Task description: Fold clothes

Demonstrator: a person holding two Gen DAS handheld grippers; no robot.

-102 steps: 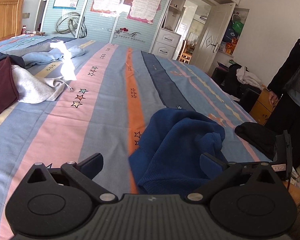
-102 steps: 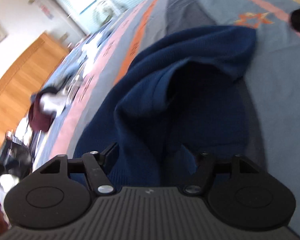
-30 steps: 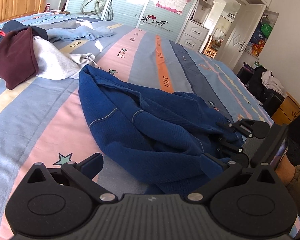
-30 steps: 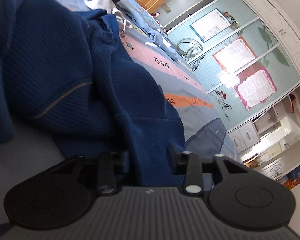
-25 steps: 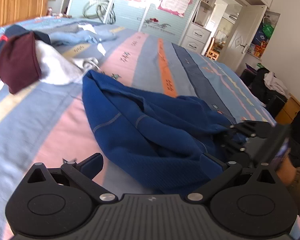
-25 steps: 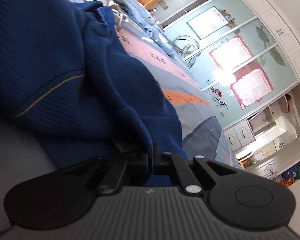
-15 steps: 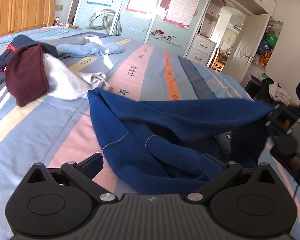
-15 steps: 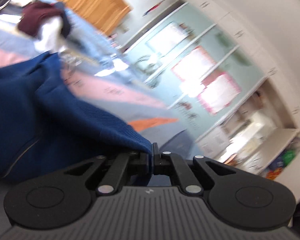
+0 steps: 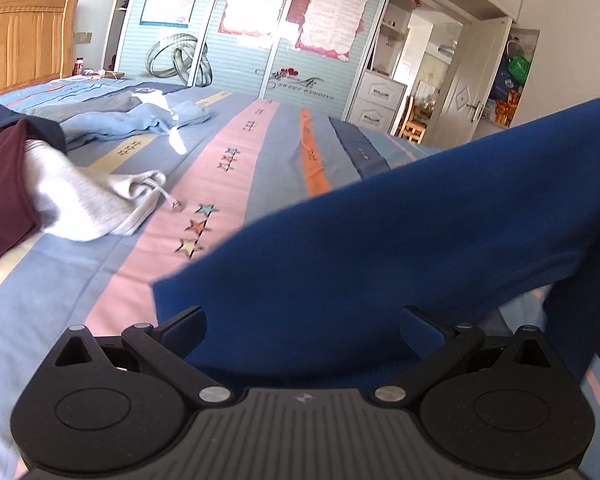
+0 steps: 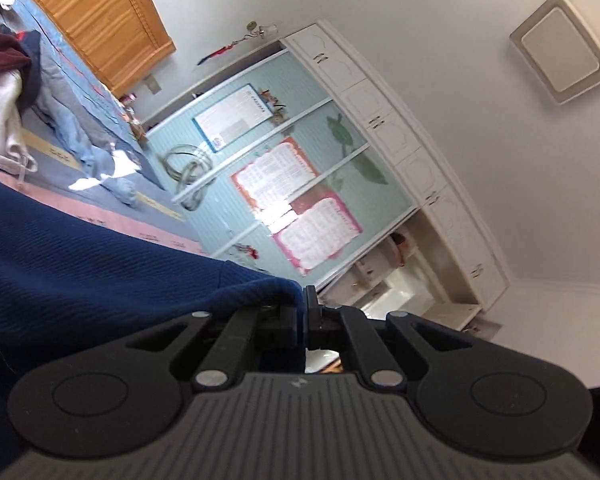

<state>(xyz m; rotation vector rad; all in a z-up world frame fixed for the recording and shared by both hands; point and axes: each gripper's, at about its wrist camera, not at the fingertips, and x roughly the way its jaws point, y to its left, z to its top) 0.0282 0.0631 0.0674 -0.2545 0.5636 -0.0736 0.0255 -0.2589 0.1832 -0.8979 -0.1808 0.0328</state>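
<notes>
The bed (image 9: 260, 168), under a striped blue, pink and orange cover with small stars, stretches away ahead of the left tongs (image 9: 302, 326). A navy blue knit sweater (image 9: 380, 256) hangs lifted above it, rising from just in front of the left tongs up toward their right. The left tongs stand spread wide and released, the sweater's lower edge lying between their fingers (image 9: 184, 326) without being pressed. The right tongs (image 10: 303, 320) are clenched on an edge of the sweater, which drapes away to their left. Far left of the left tongs lies a heap of clothes: a grey garment (image 9: 84, 204) with a drawstring, a maroon garment (image 9: 4, 184) and a light blue one (image 9: 140, 120).
</notes>
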